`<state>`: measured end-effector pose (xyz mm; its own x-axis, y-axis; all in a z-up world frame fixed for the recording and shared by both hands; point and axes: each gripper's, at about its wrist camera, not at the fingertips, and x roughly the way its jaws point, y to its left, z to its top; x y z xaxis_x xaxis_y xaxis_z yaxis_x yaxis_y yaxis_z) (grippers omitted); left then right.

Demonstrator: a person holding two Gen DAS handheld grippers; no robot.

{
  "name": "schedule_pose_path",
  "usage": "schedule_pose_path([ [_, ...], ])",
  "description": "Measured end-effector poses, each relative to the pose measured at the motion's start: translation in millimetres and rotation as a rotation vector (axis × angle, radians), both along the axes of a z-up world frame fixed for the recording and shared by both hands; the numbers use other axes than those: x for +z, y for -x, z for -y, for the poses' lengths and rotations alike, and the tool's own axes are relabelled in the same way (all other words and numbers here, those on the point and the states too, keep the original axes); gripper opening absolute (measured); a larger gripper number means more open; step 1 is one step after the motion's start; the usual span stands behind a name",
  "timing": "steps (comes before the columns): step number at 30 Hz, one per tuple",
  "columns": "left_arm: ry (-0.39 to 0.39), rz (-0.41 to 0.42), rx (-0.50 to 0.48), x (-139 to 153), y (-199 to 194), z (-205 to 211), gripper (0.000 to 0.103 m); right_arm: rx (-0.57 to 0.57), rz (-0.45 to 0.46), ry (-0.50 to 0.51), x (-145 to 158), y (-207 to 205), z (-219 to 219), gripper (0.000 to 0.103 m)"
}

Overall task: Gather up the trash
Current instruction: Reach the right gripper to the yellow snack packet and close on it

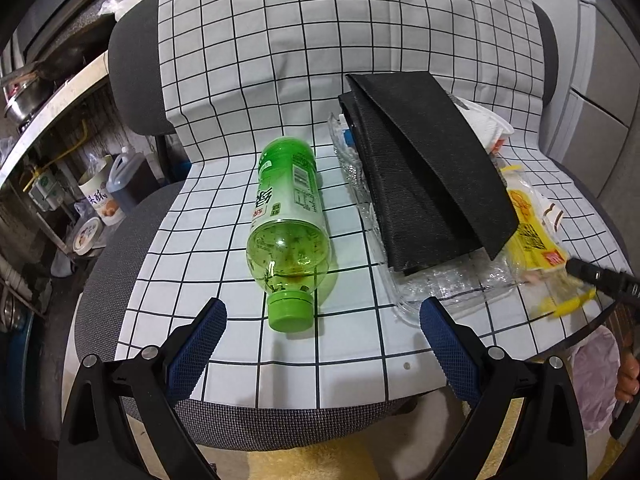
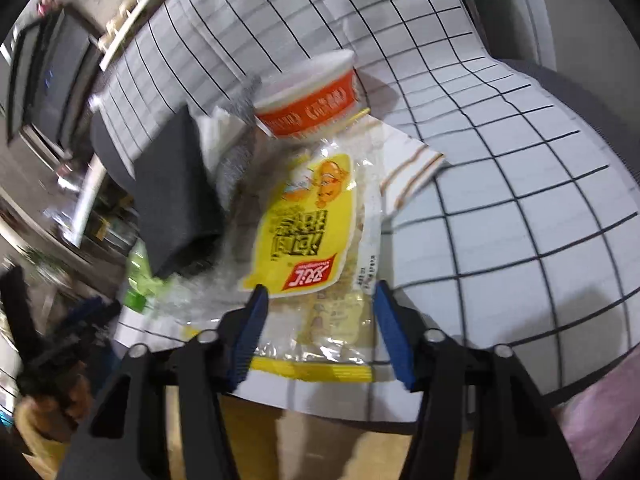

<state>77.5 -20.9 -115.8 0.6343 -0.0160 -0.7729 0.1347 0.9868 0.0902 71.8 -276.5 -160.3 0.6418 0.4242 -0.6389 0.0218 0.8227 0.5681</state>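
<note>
Right wrist view: right gripper (image 2: pixel 318 316) half-open, fingers (image 2: pixel 250 332) straddling near end of yellow snack wrapper (image 2: pixel 308 224) on checked cloth (image 2: pixel 500 200) over chair seat; contact with pads not clear. Step judged: pickup of wrapper. Next: closing fully on film, then lifting. Left wrist view: left gripper (image 1: pixel 320 344) wide open, empty, just short of green bottle (image 1: pixel 290 220) lying on its side.

Grey mesh chair (image 1: pixel 132 216) under checked cloth (image 1: pixel 304 40); cluttered steel kitchen counter (image 1: pixel 60 100) at left.
</note>
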Motion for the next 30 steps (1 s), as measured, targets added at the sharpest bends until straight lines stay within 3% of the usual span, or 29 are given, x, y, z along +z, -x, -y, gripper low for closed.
schedule_pose_path([
  [5, 0.010, 0.017, 0.001, 5.7, 7.1, -5.2, 0.096, -0.001, 0.092, -0.044, 29.8, -2.6, -5.0, 0.042],
  [8, 0.020, 0.023, 0.008, 7.7, 8.6, -10.7, 0.096, 0.024, 0.113, -0.020, 46.5, -11.0, -16.7, 0.038],
  [12, 0.035, 0.026, 0.013, 9.2, 11.9, -17.5, 0.096, 0.028, 0.087, 0.125, 52.4, -23.9, -42.2, 0.038],
  [14, 0.044, 0.027, 0.019, 9.4, 13.8, -21.5, 0.096, -0.024, 0.027, 0.236, 47.9, -29.9, -50.7, 0.038],
  [16, 0.049, 0.026, 0.022, 8.8, 15.9, -25.3, 0.096, -0.076, -0.010, 0.281, 40.6, -31.3, -48.9, 0.038],
  [23, 0.055, 0.015, 0.030, 4.6, 18.6, -32.1, 0.096, -0.153, -0.158, 0.151, 0.1, -26.5, -12.3, 0.031],
  [25, 0.055, 0.015, 0.028, 4.5, 20.0, -31.2, 0.096, -0.137, -0.158, 0.038, -11.3, -22.3, -2.8, 0.031],
  [28, 0.049, 0.016, 0.023, 4.4, 20.9, -26.3, 0.096, -0.111, -0.146, -0.010, -18.2, -20.9, -0.6, 0.030],
  [30, 0.044, 0.016, 0.016, 4.2, 21.5, -21.8, 0.096, -0.113, -0.122, 0.006, -13.7, -17.6, -0.9, 0.009],
])
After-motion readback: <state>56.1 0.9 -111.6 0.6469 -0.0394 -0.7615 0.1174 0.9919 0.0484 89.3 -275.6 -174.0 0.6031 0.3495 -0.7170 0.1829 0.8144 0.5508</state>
